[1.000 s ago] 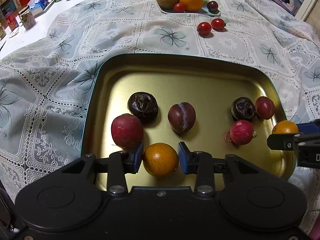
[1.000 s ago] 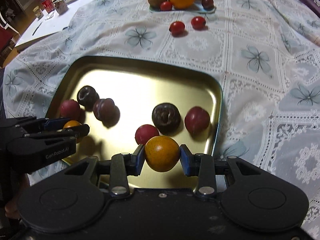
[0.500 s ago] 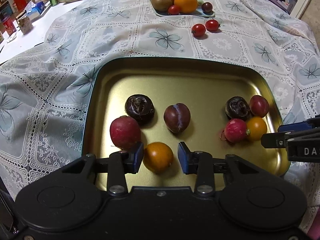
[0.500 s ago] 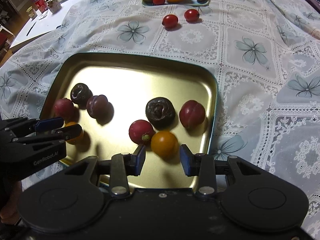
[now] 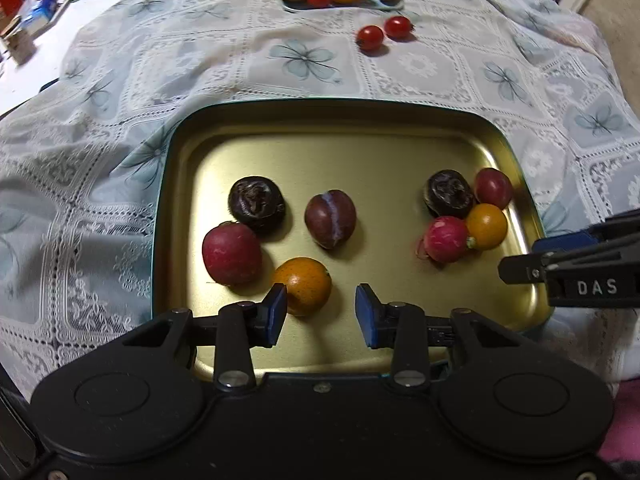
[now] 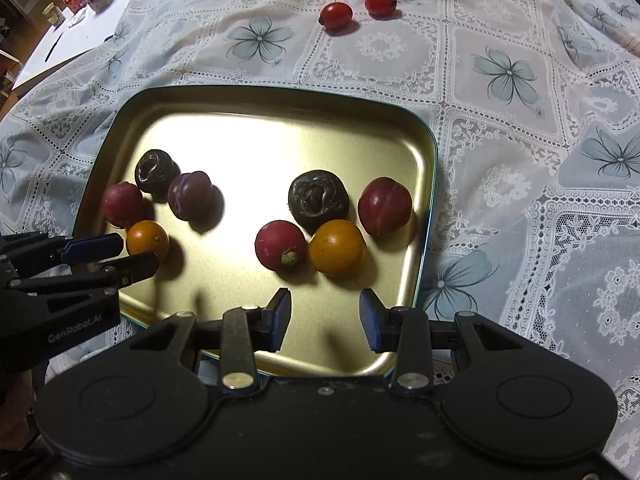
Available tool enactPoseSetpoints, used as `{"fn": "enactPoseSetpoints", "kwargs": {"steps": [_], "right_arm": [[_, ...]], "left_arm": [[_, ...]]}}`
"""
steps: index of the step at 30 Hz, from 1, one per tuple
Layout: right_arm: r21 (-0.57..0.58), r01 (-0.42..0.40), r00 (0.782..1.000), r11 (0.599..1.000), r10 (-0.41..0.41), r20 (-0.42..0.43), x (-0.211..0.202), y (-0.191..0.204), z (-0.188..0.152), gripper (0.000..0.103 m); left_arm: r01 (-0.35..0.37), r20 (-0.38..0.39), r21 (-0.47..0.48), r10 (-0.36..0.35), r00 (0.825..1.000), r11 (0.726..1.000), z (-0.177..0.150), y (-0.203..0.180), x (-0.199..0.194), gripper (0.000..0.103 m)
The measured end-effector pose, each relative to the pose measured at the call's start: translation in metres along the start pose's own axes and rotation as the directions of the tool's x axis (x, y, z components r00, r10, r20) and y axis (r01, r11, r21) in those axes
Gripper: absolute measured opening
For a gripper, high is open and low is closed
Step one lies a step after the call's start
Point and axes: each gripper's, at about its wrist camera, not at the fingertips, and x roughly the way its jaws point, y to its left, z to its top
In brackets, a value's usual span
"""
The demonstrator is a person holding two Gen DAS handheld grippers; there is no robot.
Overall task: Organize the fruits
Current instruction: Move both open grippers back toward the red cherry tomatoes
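Observation:
A gold tray (image 5: 360, 144) (image 6: 256, 120) holds two groups of fruit. The left group has a small orange (image 5: 303, 285) (image 6: 147, 239), a red radish (image 5: 231, 253), a dark plum (image 5: 330, 220) and a dark wrinkled fruit (image 5: 257, 203). The right group has a small orange (image 6: 337, 247) (image 5: 486, 226), a radish (image 6: 281, 245), a dark wrinkled fruit (image 6: 318, 199) and a red plum (image 6: 384, 206). My left gripper (image 5: 321, 312) is open just behind the left orange. My right gripper (image 6: 324, 316) is open and empty, just behind the right orange.
Two cherry tomatoes (image 6: 336, 15) (image 5: 370, 37) lie on the lace tablecloth beyond the tray. A small plate (image 5: 340, 0) at the far edge holds a kiwi, an orange and more fruit. Boxes and cans (image 5: 36, 8) stand at the far left.
Both grippers opened and let go of their oranges, which now rest on the tray. Both grippers have pulled back slightly toward the near edge.

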Motion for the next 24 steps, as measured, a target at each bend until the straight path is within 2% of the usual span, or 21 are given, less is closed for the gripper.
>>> {"fn": "enactPoseSetpoints", "kwargs": {"steps": [6,10,15,24], "right_arm": [[0.015,0.005,1.0,1.0,-0.005,-0.018,-0.003,-0.004,0.009,0.04],[0.027,-0.006,1.0,1.0,0.007,-0.028,-0.006,-0.009,0.019,0.04],[0.04,0.031,0.999,0.999,-0.032,0.01,-0.011,-0.015,0.038,0.04],[0.107,0.066,0.992,0.992,-0.077,0.102,-0.008,-0.039,0.106,0.04]], "left_arm": [[0.047,-0.066,0.021,-0.045,0.997,0.999,0.021,0.001,-0.003,0.047],[0.011,-0.043,0.027,-0.009,0.999,1.0,0.038,0.003,-0.009,0.047],[-0.032,-0.015,0.02,0.032,0.999,0.999,0.065,0.01,-0.008,0.047],[-0.1,0.025,-0.008,0.1,0.995,0.995,0.119,0.018,0.009,0.047]]}}
